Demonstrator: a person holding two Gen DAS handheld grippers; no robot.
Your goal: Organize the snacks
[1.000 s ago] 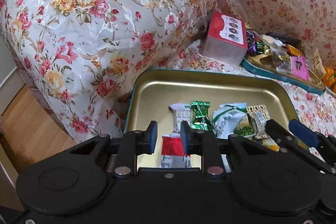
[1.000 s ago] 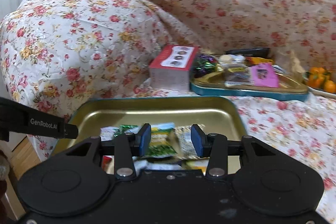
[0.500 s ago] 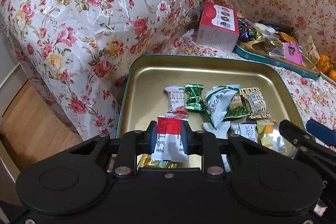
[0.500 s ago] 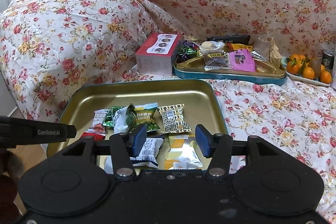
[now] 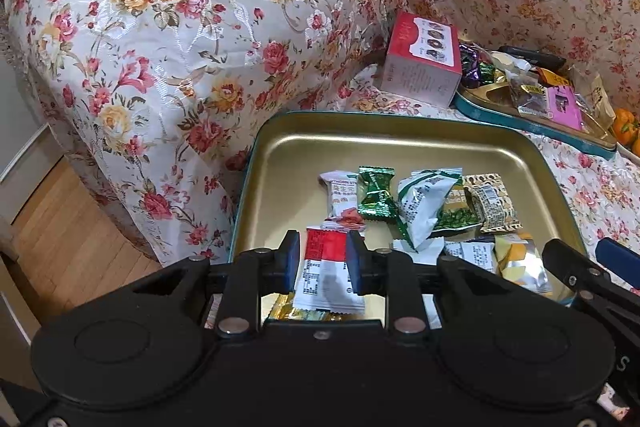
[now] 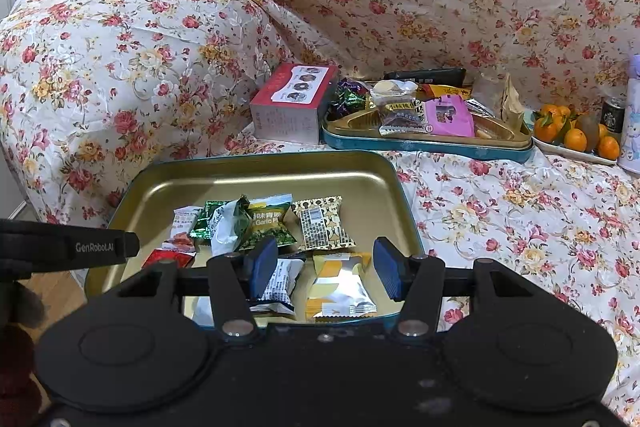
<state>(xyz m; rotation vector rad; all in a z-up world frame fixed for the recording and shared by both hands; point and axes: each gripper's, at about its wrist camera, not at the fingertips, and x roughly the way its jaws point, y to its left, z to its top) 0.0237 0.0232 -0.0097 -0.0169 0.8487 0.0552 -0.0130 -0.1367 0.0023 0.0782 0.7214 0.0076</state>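
Observation:
A gold tray (image 5: 400, 147) (image 6: 260, 179) with a teal rim sits on the flowered sofa cover and holds several wrapped snacks. My left gripper (image 5: 322, 259) hovers over its near left part. Its jaws are opening, and a red and white packet (image 5: 326, 267) lies between the pads with a thin gap on the left side. My right gripper (image 6: 326, 267) stands open above a yellow and silver packet (image 6: 340, 287) and touches nothing. A green candy (image 5: 376, 193), a white and green pea packet (image 5: 424, 203) and a gold patterned packet (image 5: 490, 203) lie mid-tray.
A red and white box (image 6: 292, 103) stands behind the tray. Right of it a second teal tray (image 6: 432, 147) is piled with snacks, then a plate of oranges (image 6: 572, 135) and a can. The sofa arm rises on the left; wooden floor lies beyond the edge.
The left pads closed on the red and white packet half a second ago and now stand slightly wider. The right gripper pulled back from the tray and spread its jaws.

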